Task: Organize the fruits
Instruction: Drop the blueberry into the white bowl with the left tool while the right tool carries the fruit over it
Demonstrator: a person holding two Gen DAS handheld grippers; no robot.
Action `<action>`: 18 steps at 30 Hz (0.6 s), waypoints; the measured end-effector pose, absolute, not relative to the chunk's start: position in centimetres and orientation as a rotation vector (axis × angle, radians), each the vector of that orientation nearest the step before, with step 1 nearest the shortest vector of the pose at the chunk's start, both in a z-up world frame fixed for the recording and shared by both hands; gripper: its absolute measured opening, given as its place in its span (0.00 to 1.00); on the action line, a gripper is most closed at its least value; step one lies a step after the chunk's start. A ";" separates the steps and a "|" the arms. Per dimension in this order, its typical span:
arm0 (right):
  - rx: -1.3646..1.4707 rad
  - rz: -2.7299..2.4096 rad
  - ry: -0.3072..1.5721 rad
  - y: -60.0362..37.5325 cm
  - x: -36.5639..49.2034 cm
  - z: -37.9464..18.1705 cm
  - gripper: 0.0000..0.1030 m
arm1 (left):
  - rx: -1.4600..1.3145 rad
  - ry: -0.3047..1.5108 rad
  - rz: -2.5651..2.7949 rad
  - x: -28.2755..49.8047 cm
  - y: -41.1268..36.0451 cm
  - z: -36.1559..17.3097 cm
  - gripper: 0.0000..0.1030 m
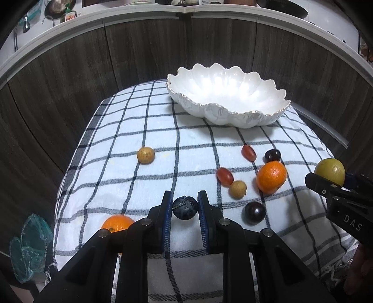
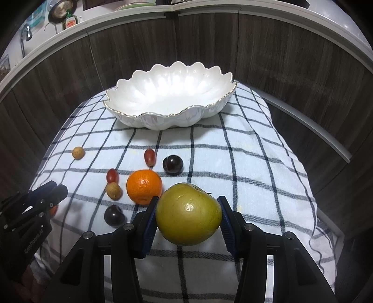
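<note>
Fruits mostly lie loose; bowl (image 2: 130,111) empty; left gripper (image 1: 185,206) pinches a dark plum (image 1: 185,208), right gripper (image 2: 187,214) clamps a guava (image 2: 188,214).

A blue-and-white checked cloth (image 1: 130,144) is covering the table. Dark wood-grain cabinet panels (image 2: 279,46) are curving behind it, a pan (image 2: 61,10) is hanging above, and teal netting (image 1: 28,247) is lying lower left.

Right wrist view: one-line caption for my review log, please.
Right gripper holds a green fruit above the checked cloth; white bowl behind holds nothing.
</note>
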State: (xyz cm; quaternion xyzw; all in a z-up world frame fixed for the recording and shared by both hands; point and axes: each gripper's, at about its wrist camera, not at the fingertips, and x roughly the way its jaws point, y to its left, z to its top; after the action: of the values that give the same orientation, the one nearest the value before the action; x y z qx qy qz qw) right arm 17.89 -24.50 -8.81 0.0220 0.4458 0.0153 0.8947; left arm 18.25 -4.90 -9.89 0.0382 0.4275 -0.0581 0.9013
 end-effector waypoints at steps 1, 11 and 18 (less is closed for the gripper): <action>0.046 0.032 0.922 -24.6 17.9 -8.7 0.48 | 0.078 0.881 -0.121 18.4 -5.0 -9.7 0.22; 0.048 0.021 0.870 -25.2 19.5 -6.8 0.48 | 0.076 0.854 -0.135 19.8 -5.8 -7.9 0.22; 0.041 0.012 0.824 -25.9 21.4 -5.1 0.48 | 0.076 0.835 -0.136 21.4 -6.2 -6.7 0.22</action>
State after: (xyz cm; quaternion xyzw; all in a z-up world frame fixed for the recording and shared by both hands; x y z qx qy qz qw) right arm 21.36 -25.88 -5.07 0.0197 0.4004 0.0059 0.9161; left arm 21.38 -6.15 -6.66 0.0369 0.4049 -0.0662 0.9112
